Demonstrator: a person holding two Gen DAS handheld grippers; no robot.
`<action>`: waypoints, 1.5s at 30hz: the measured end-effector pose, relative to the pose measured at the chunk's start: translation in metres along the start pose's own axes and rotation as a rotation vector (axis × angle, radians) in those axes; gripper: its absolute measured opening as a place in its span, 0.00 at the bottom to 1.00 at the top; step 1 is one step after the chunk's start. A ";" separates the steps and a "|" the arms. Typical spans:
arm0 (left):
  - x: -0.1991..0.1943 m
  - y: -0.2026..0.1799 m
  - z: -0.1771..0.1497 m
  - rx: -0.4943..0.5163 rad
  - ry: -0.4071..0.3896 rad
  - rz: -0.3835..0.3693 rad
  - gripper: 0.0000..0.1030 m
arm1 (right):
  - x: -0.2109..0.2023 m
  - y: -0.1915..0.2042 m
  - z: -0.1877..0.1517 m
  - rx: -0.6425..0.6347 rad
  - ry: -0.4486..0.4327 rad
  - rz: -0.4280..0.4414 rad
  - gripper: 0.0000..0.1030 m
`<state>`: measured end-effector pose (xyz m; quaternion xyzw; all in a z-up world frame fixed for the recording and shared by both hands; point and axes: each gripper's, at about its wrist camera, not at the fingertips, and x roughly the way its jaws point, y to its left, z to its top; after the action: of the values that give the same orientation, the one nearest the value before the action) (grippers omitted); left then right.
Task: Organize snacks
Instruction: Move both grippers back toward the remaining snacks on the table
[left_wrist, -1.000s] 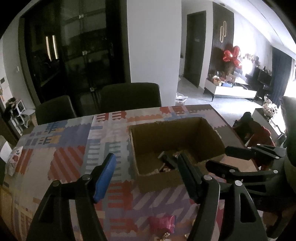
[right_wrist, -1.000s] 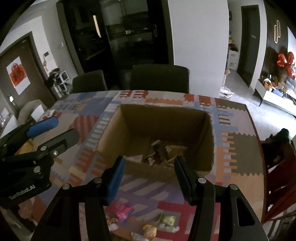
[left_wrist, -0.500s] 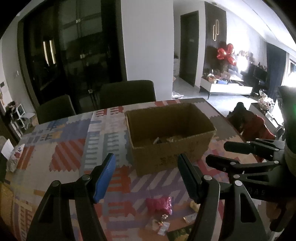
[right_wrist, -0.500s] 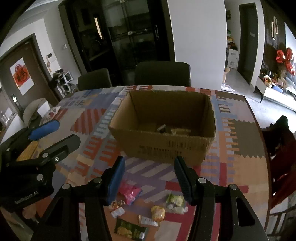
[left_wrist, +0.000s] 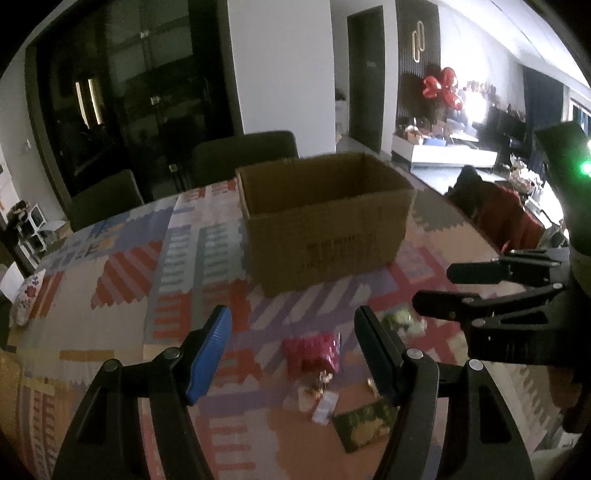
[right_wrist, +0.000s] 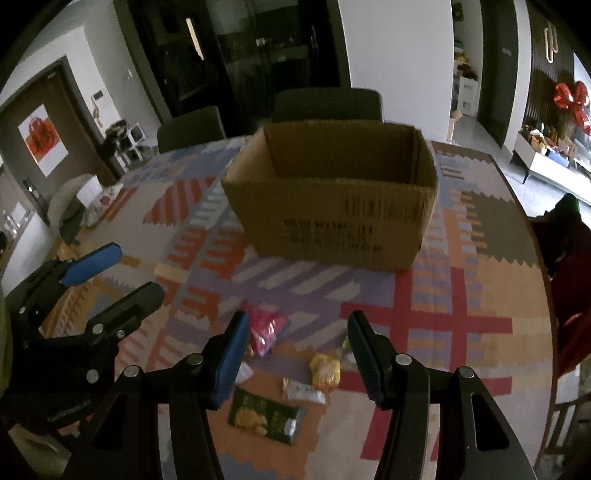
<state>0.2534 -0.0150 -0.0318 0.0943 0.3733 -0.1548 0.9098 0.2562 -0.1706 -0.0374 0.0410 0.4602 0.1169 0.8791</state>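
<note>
Your left gripper (left_wrist: 291, 332) hangs over the patchwork-patterned tablecloth (left_wrist: 122, 280), jaws spread wide and holding nothing. A crinkled pink snack packet (left_wrist: 314, 350) lies on the cloth just ahead of it, between the two fingers as seen from its camera. Straight beyond the packet stands the open brown cardboard box (left_wrist: 325, 229), well ahead of the fingertips. Below the packet, nearer the gripper, sit a small white wrapper (left_wrist: 325, 404) and a dark green snack packet with yellow print (left_wrist: 365, 424), that one close under the gripper's right finger.

Your right gripper (right_wrist: 295, 339) is likewise wide open and empty, touching nothing. Between its fingers lies a small yellow snack packet (right_wrist: 325, 369), with the pink packet (right_wrist: 266, 326) beside its left, blue-padded finger (right_wrist: 231, 354).

The right wrist view shows the yellow packet plainly, as well as the dark print on the box's near wall (right_wrist: 332, 232); in the left wrist view that printing is blurred. The left wrist view alone shows a pale green packet (left_wrist: 402, 319) beside the right gripper's black fingers (left_wrist: 443, 310). Neither view shows the floor of the box.
</note>
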 end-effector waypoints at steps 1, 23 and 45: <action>0.000 0.000 -0.004 -0.005 0.009 -0.013 0.66 | 0.002 0.001 -0.005 -0.001 0.012 0.002 0.54; 0.071 -0.007 -0.059 -0.016 0.222 -0.148 0.62 | 0.073 -0.014 -0.056 0.078 0.225 0.012 0.54; 0.144 -0.013 -0.070 0.011 0.364 -0.202 0.33 | 0.127 -0.030 -0.055 0.150 0.311 0.007 0.44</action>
<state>0.3000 -0.0378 -0.1841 0.0879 0.5384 -0.2277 0.8066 0.2857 -0.1706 -0.1760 0.0898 0.5978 0.0902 0.7915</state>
